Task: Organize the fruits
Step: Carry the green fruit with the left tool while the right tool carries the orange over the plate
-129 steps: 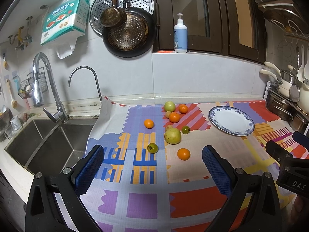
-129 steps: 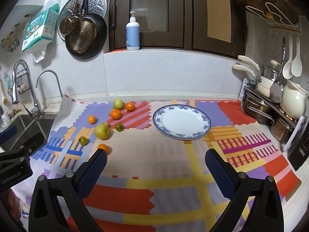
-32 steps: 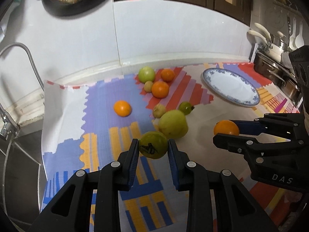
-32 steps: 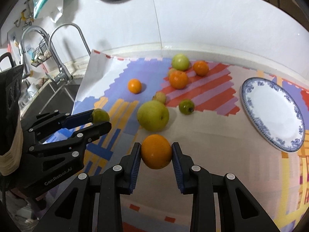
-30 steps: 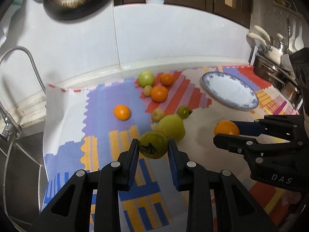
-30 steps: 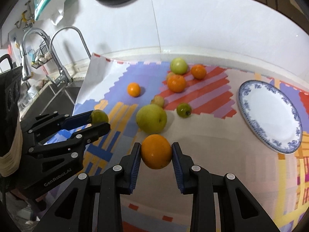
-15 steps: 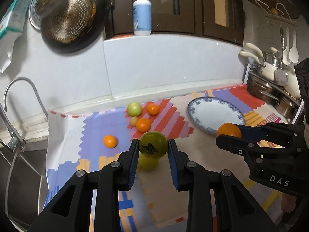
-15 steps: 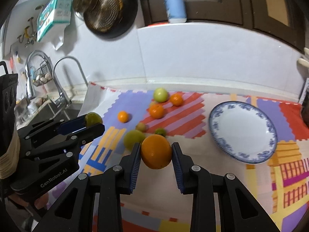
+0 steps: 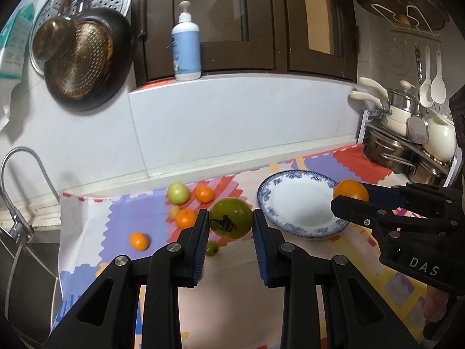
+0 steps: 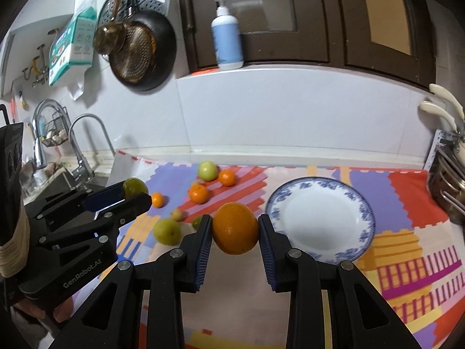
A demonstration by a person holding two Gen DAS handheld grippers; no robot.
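My left gripper [image 9: 231, 222] is shut on a green fruit with a dark mark [image 9: 230, 217] and holds it in the air above the mat. My right gripper [image 10: 234, 228] is shut on an orange [image 10: 234, 228], also held up; that orange shows in the left wrist view [image 9: 350, 190] over the plate's right rim. The blue-rimmed white plate [image 10: 316, 221] lies empty on the mat, right of the fruit. Several fruits lie on the mat: a pale green apple [image 10: 207, 170], small oranges [image 10: 198, 194] and a large yellow-green fruit [image 10: 166, 231].
A colourful mat [image 10: 407, 250] covers the counter. A sink with taps [image 10: 84, 142] is at the left. Pots on a rack [image 9: 407, 145] stand at the right. A pan [image 9: 84, 61] hangs on the wall, and a pump bottle [image 9: 186, 49] stands on the ledge.
Both grippers, each holding its fruit, have risen and tilted up from the mat and shifted right toward the plate. The fruits on the mat have not moved.
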